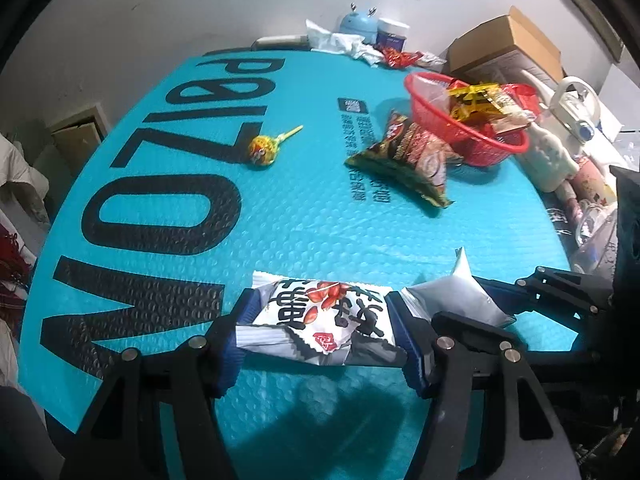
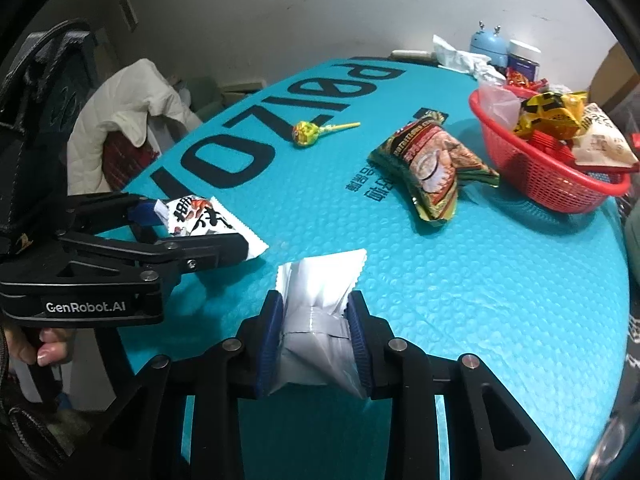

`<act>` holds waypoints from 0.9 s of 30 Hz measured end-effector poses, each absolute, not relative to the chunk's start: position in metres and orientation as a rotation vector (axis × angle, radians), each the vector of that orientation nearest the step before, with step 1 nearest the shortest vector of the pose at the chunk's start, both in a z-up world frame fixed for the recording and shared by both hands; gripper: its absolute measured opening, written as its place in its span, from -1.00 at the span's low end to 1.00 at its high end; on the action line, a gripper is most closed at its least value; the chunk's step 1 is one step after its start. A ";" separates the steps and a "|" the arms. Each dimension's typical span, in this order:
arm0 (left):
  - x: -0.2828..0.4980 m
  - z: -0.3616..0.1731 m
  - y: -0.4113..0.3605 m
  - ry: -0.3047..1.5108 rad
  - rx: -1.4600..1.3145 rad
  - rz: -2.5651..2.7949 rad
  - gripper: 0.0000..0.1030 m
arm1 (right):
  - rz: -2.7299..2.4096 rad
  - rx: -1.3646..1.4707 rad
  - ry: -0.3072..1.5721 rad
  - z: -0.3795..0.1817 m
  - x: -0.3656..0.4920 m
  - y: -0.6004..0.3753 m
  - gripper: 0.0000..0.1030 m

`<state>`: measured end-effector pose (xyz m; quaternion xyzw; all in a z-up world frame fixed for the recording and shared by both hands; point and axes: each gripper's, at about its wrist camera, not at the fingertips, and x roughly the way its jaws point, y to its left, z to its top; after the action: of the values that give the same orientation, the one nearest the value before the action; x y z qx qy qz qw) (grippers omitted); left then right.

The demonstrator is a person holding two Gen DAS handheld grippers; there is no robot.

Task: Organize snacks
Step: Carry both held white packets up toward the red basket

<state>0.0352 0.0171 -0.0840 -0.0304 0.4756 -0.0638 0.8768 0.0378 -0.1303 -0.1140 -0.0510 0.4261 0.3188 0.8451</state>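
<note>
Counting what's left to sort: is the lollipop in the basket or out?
Out. The lollipop lies on the blue mat, apart from the red basket.

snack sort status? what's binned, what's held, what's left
Done: several packets already sit in the red basket. In hand: left tool is shut on the printed white packet; right tool is shut on the plain white packet. Left on the mat: green snack bag and lollipop.
</note>
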 end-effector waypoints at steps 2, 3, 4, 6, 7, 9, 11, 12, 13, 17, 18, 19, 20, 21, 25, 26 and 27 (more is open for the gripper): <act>0.032 -0.080 0.016 0.979 -0.064 -0.144 0.22 | 0.670 -0.097 0.889 -0.111 0.034 -0.133 -0.37; 0.031 -0.078 0.015 0.974 -0.063 -0.147 0.22 | 0.667 -0.094 0.885 -0.110 0.032 -0.134 -0.37; 0.028 -0.076 0.013 0.968 -0.062 -0.152 0.22 | 0.663 -0.091 0.878 -0.108 0.030 -0.136 -0.37; 0.024 -0.071 0.010 0.955 -0.061 -0.166 0.22 | 0.656 -0.086 0.869 -0.105 0.026 -0.138 -0.37; 0.022 -0.069 0.009 0.949 -0.060 -0.173 0.22 | 0.653 -0.082 0.864 -0.103 0.024 -0.140 -0.37; 0.018 -0.065 0.005 0.934 -0.056 -0.187 0.22 | 0.644 -0.070 0.853 -0.100 0.018 -0.145 -0.37; 0.014 -0.060 0.001 0.919 -0.052 -0.204 0.22 | 0.634 -0.062 0.843 -0.096 0.013 -0.148 -0.37; 0.012 -0.058 -0.001 0.911 -0.052 -0.212 0.22 | 0.629 -0.059 0.838 -0.095 0.011 -0.151 -0.37; 0.010 -0.056 -0.002 0.905 -0.051 -0.220 0.22 | 0.621 -0.055 0.831 -0.093 0.008 -0.153 -0.37; 0.002 -0.046 -0.013 0.872 -0.040 -0.260 0.22 | 0.588 -0.038 0.803 -0.085 -0.004 -0.165 -0.37; 0.001 -0.043 -0.016 0.863 -0.037 -0.271 0.22 | 0.580 -0.034 0.797 -0.083 -0.006 -0.168 -0.37; 0.000 -0.041 -0.019 0.855 -0.034 -0.282 0.22 | 0.567 -0.031 0.787 -0.081 -0.009 -0.172 -0.37; -0.002 -0.038 -0.022 0.845 -0.030 -0.293 0.22 | 0.558 -0.029 0.780 -0.079 -0.010 -0.174 -0.37; -0.002 -0.035 -0.025 0.835 -0.026 -0.302 0.22 | 0.549 -0.028 0.774 -0.076 -0.012 -0.177 -0.37; -0.004 -0.021 -0.038 0.791 -0.014 -0.341 0.22 | 0.511 -0.022 0.741 -0.066 -0.017 -0.192 -0.37; -0.004 -0.017 -0.041 0.782 -0.013 -0.349 0.22 | 0.502 -0.019 0.730 -0.062 -0.018 -0.196 -0.37; -0.004 -0.014 -0.044 0.772 -0.011 -0.359 0.22 | 0.495 -0.015 0.720 -0.059 -0.018 -0.200 -0.37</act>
<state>-0.0042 -0.0443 -0.0139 -0.0052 0.3744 -0.1741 0.9108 -0.0183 -0.2001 -0.0591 -0.0074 0.3489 0.2398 0.9059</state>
